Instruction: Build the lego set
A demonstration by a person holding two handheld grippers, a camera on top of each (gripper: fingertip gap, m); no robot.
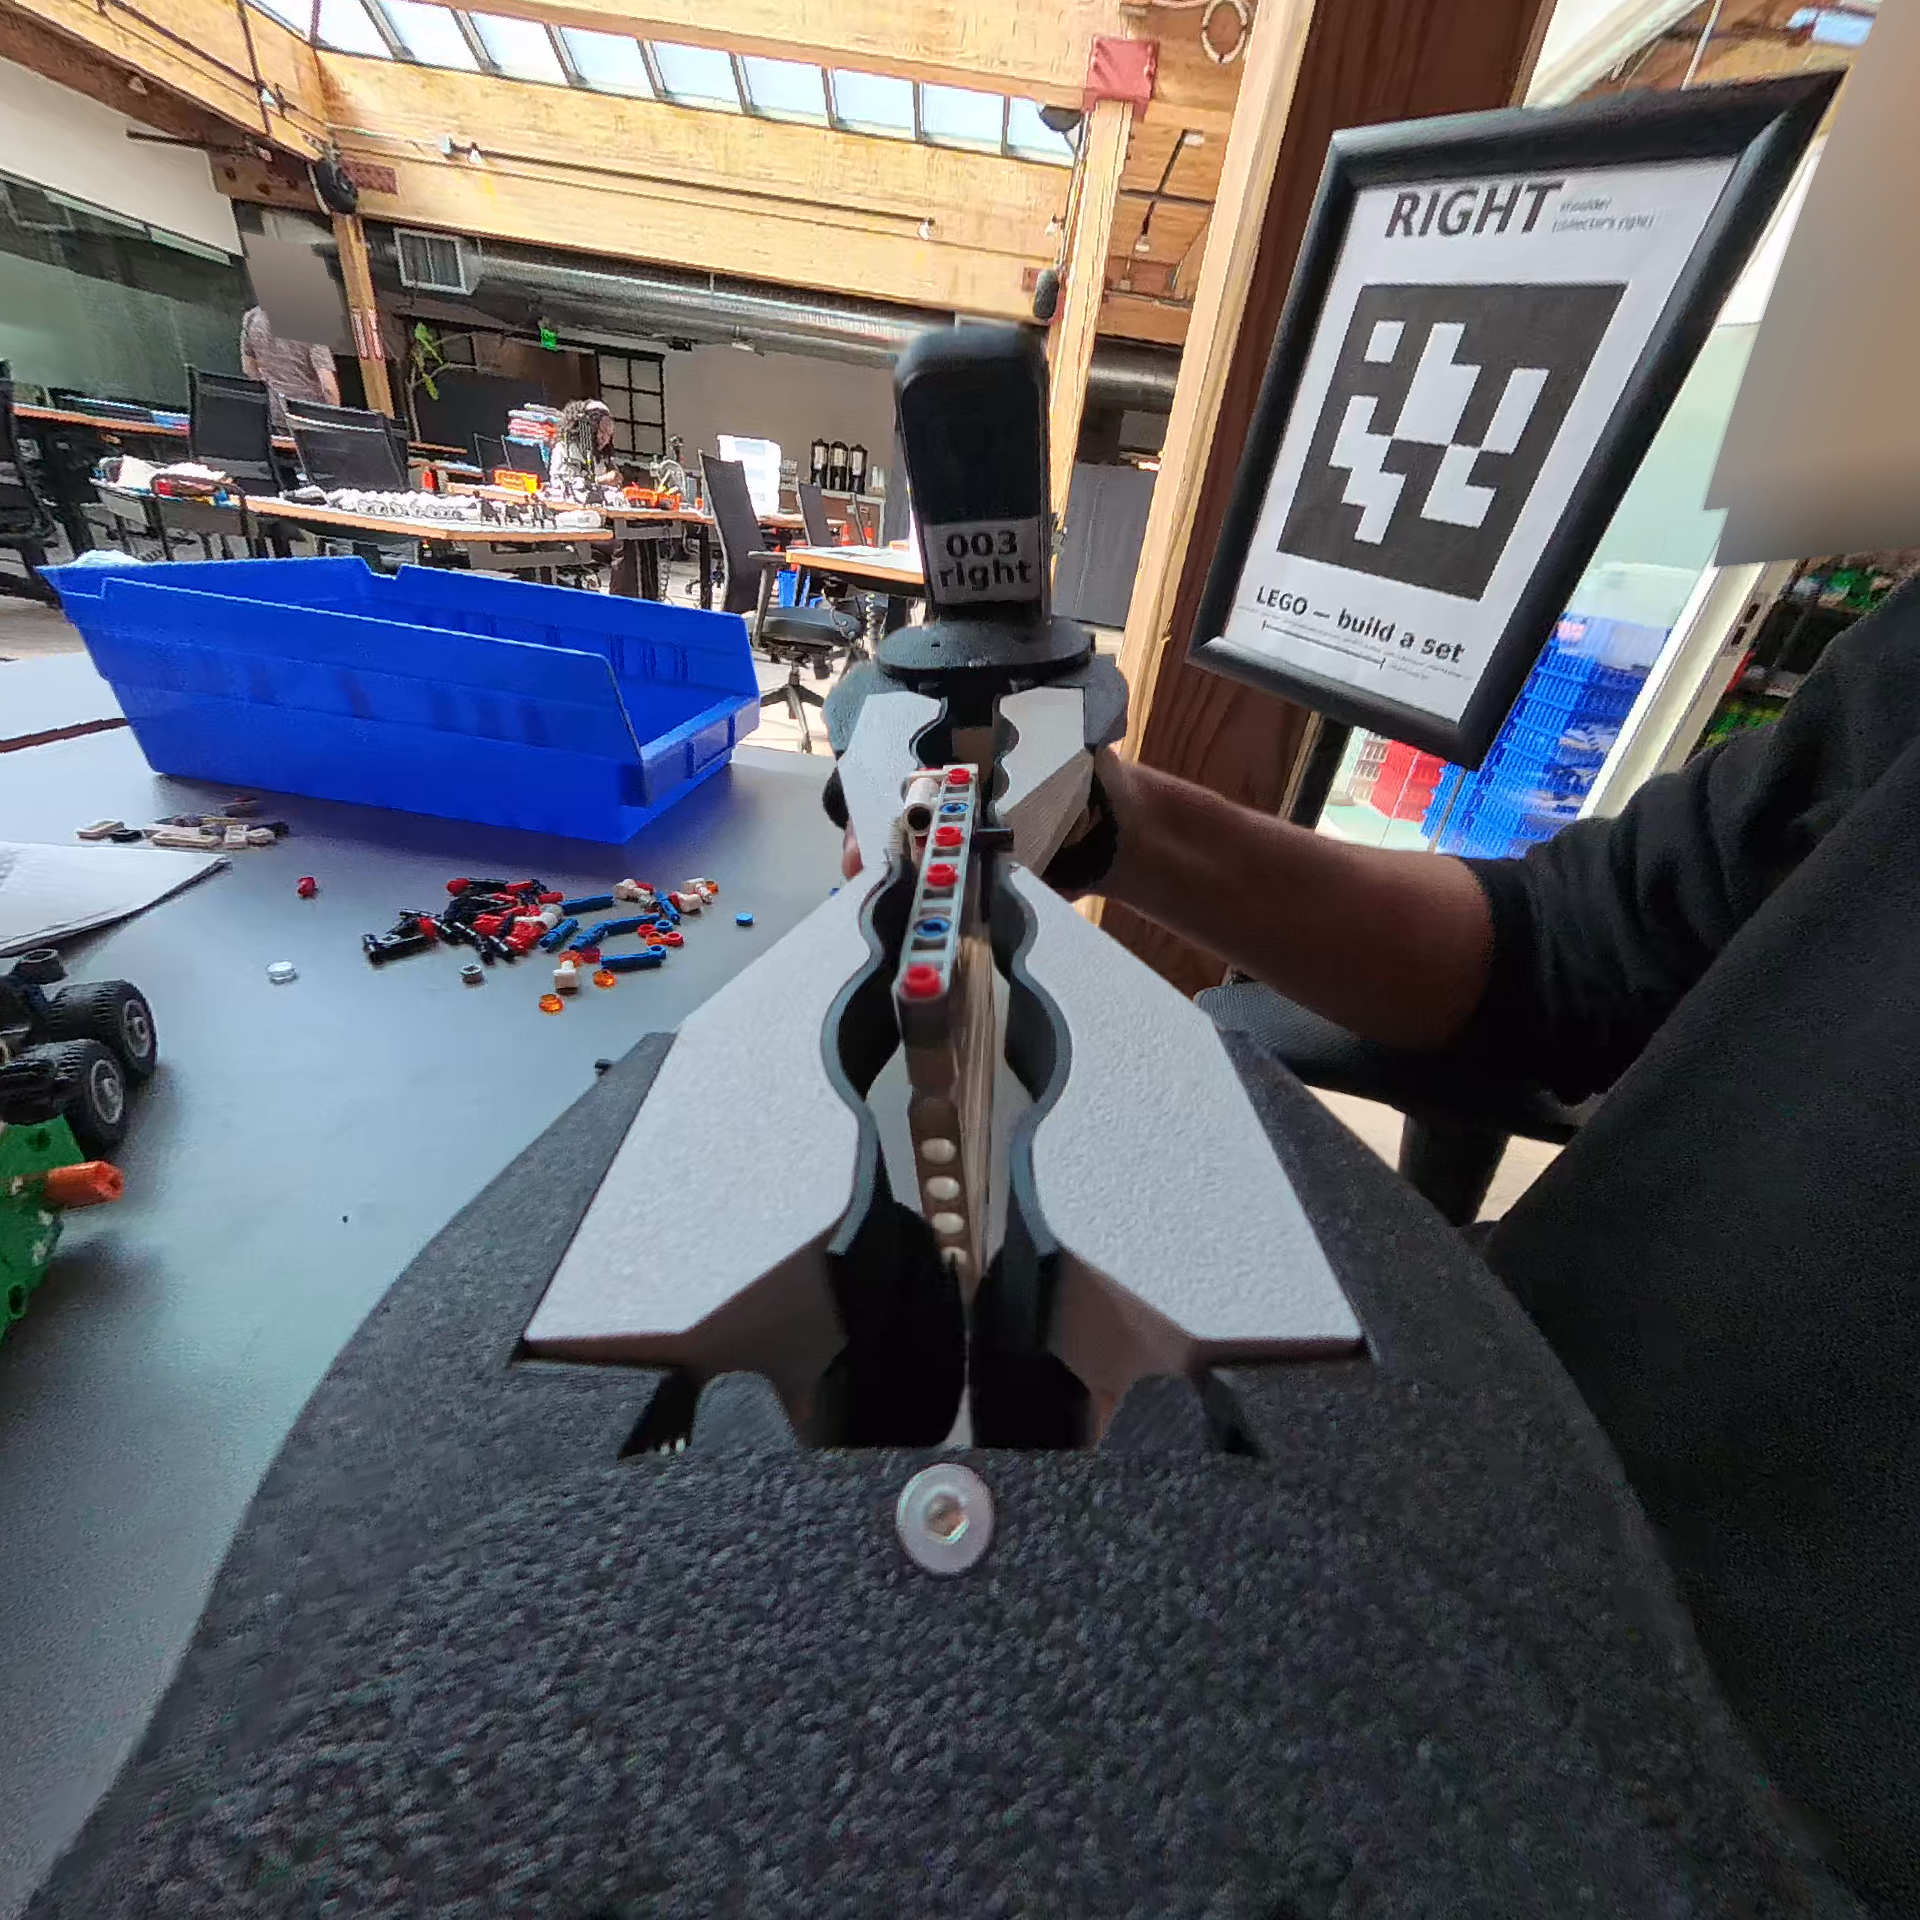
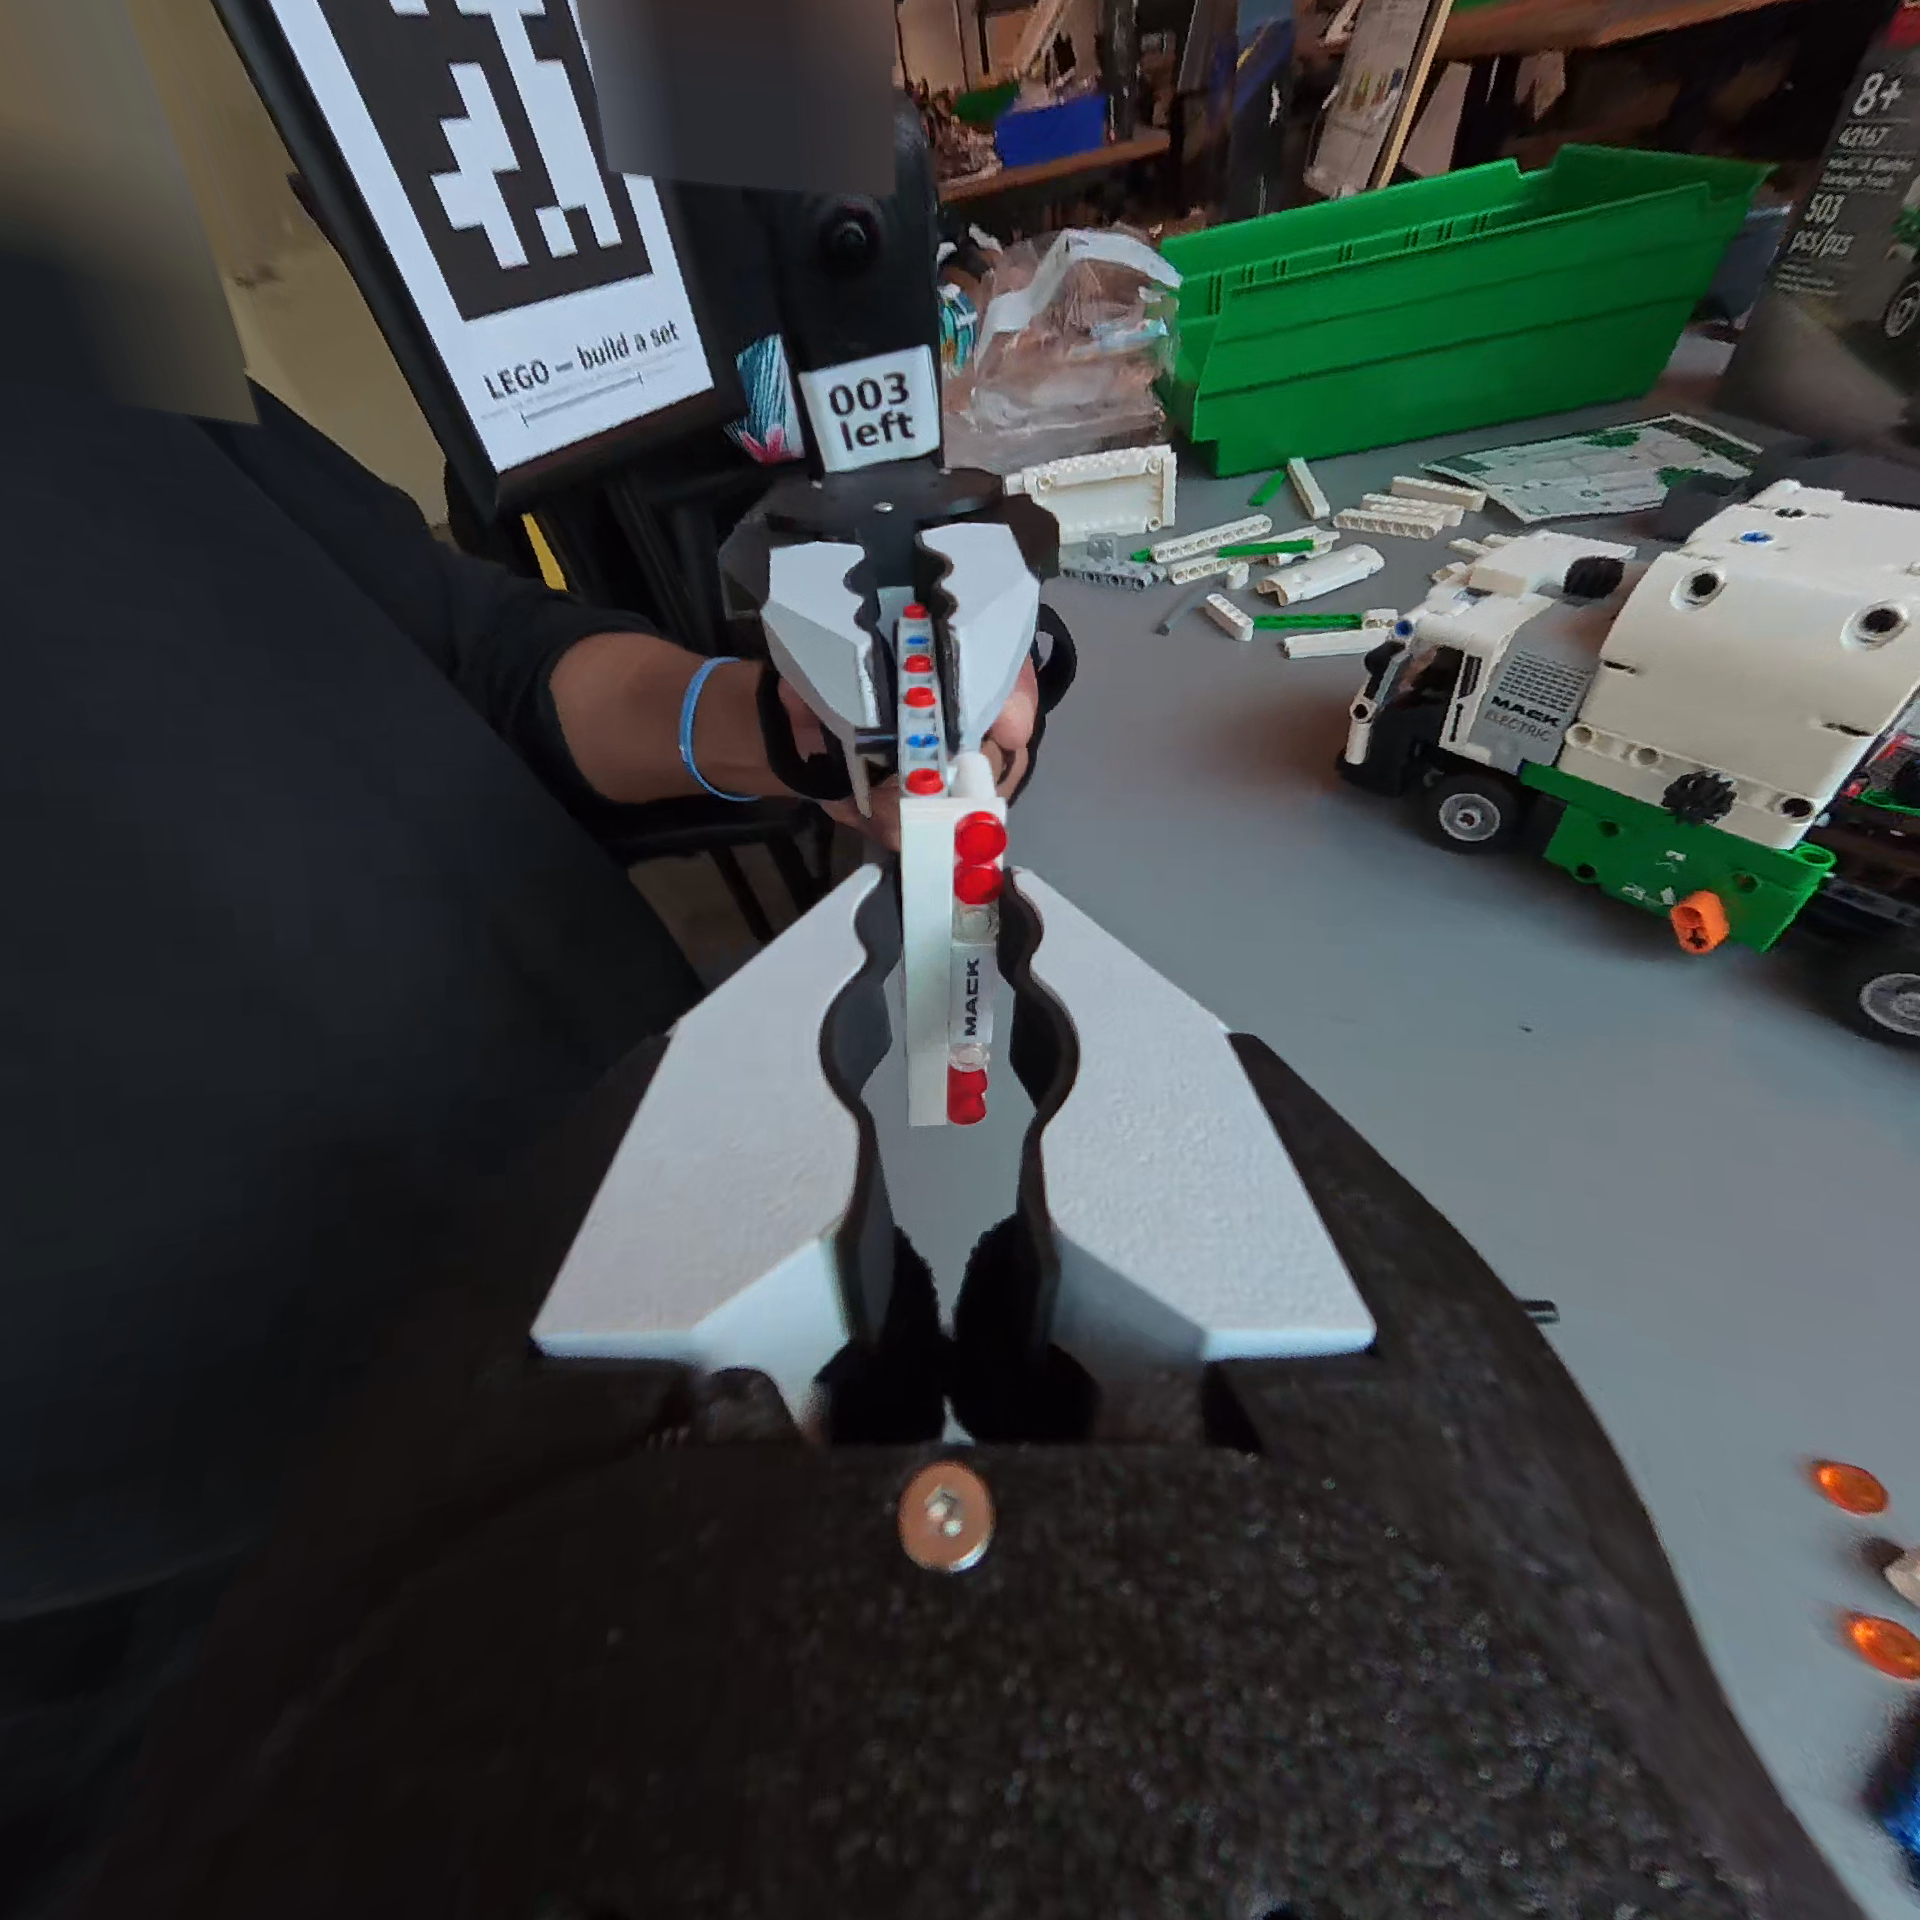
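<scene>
Lettering stood on a framed sign [image 1: 1455, 416], a white handle label [image 2: 876, 410], the toy truck [image 2: 1522, 717] (its cab door) and a dark box [image 2: 1849, 187].

A blue bin [image 1: 416, 686] sits on the grey table [image 1: 343, 1122] behind scattered small bricks [image 1: 530, 925]. A green bin [image 2: 1444, 301], white toy truck [image 2: 1662, 707] and, perhaps, plastic bags [image 2: 1049, 343] lie opposite.

The toy truck [image 2: 1621, 727] runs off the right wrist view's edge, the orange round pieces [image 2: 1860, 1558] there are blurred (as is a dark-blue thing below them), and the far desks' [image 1: 436, 509] clutter is too small to identify.
</scene>
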